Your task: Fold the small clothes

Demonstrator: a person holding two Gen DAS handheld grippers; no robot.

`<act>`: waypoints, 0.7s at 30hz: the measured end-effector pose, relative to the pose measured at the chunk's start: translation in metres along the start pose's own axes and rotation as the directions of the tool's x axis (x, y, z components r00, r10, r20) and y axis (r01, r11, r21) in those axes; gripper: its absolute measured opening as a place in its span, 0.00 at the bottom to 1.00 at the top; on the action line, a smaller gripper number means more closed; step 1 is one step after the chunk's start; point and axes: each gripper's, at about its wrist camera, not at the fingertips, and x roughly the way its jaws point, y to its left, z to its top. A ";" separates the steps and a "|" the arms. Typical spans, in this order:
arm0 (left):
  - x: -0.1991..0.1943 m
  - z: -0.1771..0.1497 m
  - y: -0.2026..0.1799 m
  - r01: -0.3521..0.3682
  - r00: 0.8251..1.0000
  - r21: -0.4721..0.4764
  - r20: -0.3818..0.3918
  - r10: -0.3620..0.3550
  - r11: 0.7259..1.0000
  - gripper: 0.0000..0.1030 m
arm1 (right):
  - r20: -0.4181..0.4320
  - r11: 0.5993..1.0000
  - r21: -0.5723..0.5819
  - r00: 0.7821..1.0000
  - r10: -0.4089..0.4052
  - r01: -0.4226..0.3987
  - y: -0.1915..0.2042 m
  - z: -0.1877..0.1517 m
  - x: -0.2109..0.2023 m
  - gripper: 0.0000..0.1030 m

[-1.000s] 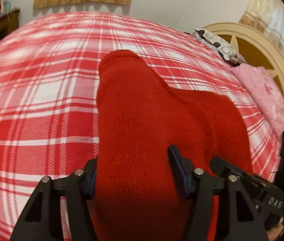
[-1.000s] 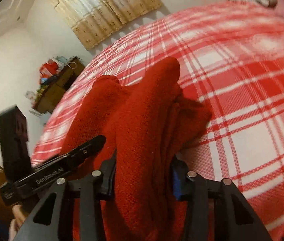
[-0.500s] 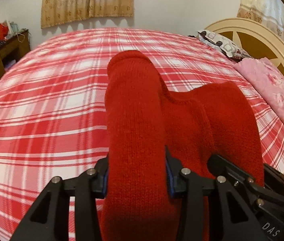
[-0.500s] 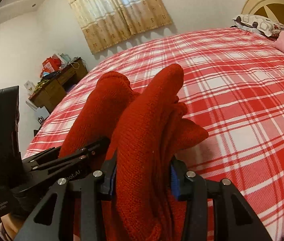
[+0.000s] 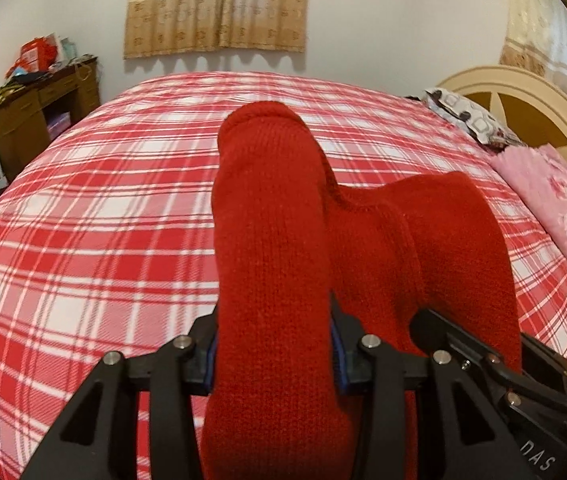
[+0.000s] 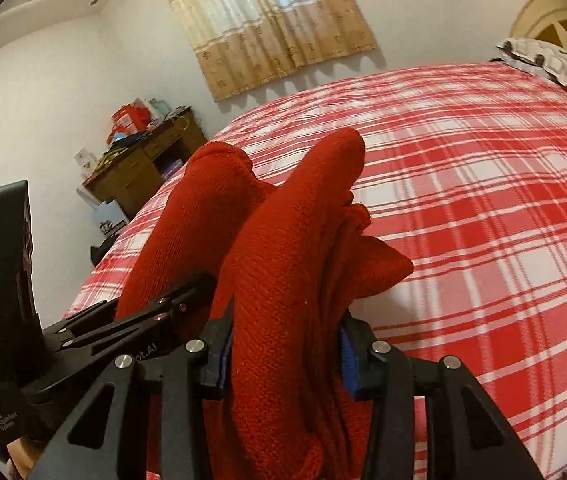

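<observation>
I have the red knitted garment (image 5: 271,240) clamped in both tools. My left hand-held gripper (image 5: 273,354) is pressed tight on one bunched roll of the knit; its jaws have just been closing, and the fabric now fills the whole gap between the blue pads. My right hand-held gripper (image 6: 283,360) is clamped on another thick gather, with several layers creased together between its pads. Each tool shows in the other's view, just beside it: the right one at the lower right of the left view (image 5: 495,364), the left one at the lower left of the right view (image 6: 131,328).

I judge that I hold two neighbouring points along one edge so the piece hangs between them and I can carry it as a unit. In both views the rolls stand above the red-and-white plaid bed (image 5: 83,240), so the garment looks raised clear of the cover near the tools; whether its lower part trails on the bed I cannot tell, since the knit hides what lies beneath.

The bed gives a broad, flat, soft place to lay the garment down. The pink blanket (image 5: 555,208) and patterned pillow (image 5: 471,120) sit by the headboard (image 5: 531,100), well apart from my work, so the middle is free for spreading. Thick knit gathered like this could slip unevenly, which is why I grip deep rather than by a thin edge.
</observation>
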 end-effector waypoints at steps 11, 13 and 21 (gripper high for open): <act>-0.042 -0.011 0.088 -0.133 0.989 -0.127 0.046 0.140 0.983 0.42 | -0.057 0.981 -0.110 0.986 0.154 -0.159 0.103 -0.003 0.037 0.41; -0.050 -0.013 0.105 -0.157 0.985 -0.151 0.051 0.167 0.976 0.42 | -0.074 0.974 -0.127 0.981 0.181 -0.189 0.123 -0.004 0.045 0.41; -0.072 -0.022 0.162 -0.248 0.962 -0.231 0.055 0.267 0.941 0.42 | -0.126 0.945 -0.163 0.956 0.264 -0.282 0.186 -0.012 0.075 0.41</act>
